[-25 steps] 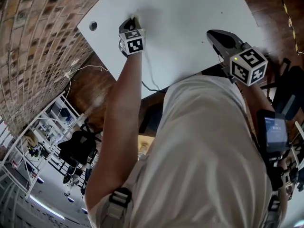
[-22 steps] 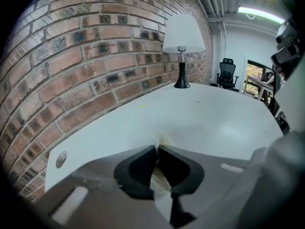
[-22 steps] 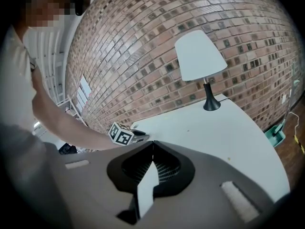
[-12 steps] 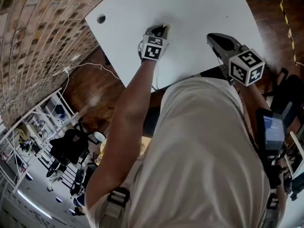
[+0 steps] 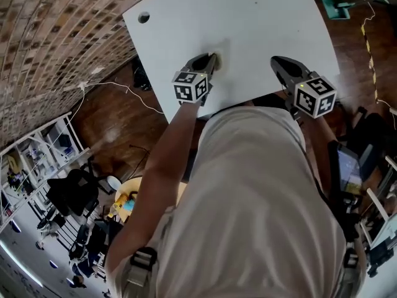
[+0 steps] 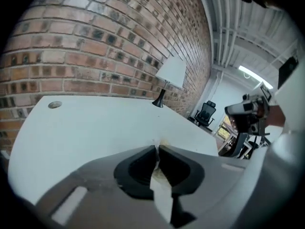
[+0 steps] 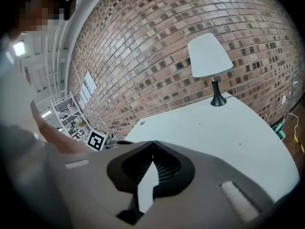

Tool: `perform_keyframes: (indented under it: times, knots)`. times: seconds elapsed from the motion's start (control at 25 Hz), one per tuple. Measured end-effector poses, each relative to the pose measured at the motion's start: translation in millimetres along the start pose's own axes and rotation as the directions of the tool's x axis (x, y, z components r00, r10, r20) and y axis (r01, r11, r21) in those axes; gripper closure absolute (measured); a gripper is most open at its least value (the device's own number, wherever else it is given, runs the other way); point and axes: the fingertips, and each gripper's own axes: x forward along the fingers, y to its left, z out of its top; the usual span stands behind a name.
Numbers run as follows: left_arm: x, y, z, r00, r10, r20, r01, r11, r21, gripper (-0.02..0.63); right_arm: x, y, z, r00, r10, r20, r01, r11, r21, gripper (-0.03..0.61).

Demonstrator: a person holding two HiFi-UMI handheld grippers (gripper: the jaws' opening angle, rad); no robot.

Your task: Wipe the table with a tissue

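My left gripper (image 5: 209, 59) rests its tips on the white table (image 5: 248, 17), near the front edge. It is shut on a thin, crumpled tissue (image 5: 218, 58), which shows as a pale sliver between the jaws in the left gripper view (image 6: 156, 168). The left gripper (image 6: 157, 147) points across the tabletop (image 6: 86, 128) towards the far side. My right gripper (image 5: 277, 61) hovers over the table to the right, jaws shut, tips meeting, nothing held. In its own view the right gripper (image 7: 153, 142) looks along the table (image 7: 224, 128).
A white-shaded lamp (image 7: 209, 56) stands at the far end of the table, also visible from the left gripper (image 6: 171, 73). A round cable hole (image 5: 144, 17) sits near the table's left corner. A brick wall (image 5: 56, 36) runs along the left. Cables (image 5: 105, 85) lie on the wooden floor.
My left gripper has slid with the tissue to the right and nearer the front edge, rolling as it went. The right gripper has shifted only slightly.
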Motion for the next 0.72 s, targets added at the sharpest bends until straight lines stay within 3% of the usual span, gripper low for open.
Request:
perform_keyframes:
  times: [0.28, 0.56, 0.72]
  knots:
    - [-37.2, -11.4, 2.9, 0.988, -0.048, 0.148, 0.072, 0.985, -0.159, 0.588, -1.8, 15.6, -14.4, 1.000, -0.020, 0.006, 0.020, 0.999, 0.026, 0.571]
    - [-31.4, -27.8, -3.9, 0.982, -0.049, 0.183, 0.096, 0.963, -0.254, 0.588, -21.8, -3.1, -16.1, 0.999, -0.041, -0.003, 0.041, 0.999, 0.020, 0.571]
    - [-26.4, -35.8, 3.7, 0.973, -0.067, 0.220, 0.135, 0.941, -0.310, 0.588, -16.9, -21.1, -11.8, 1.000, -0.013, -0.014, 0.013, 1.000, 0.022, 0.569]
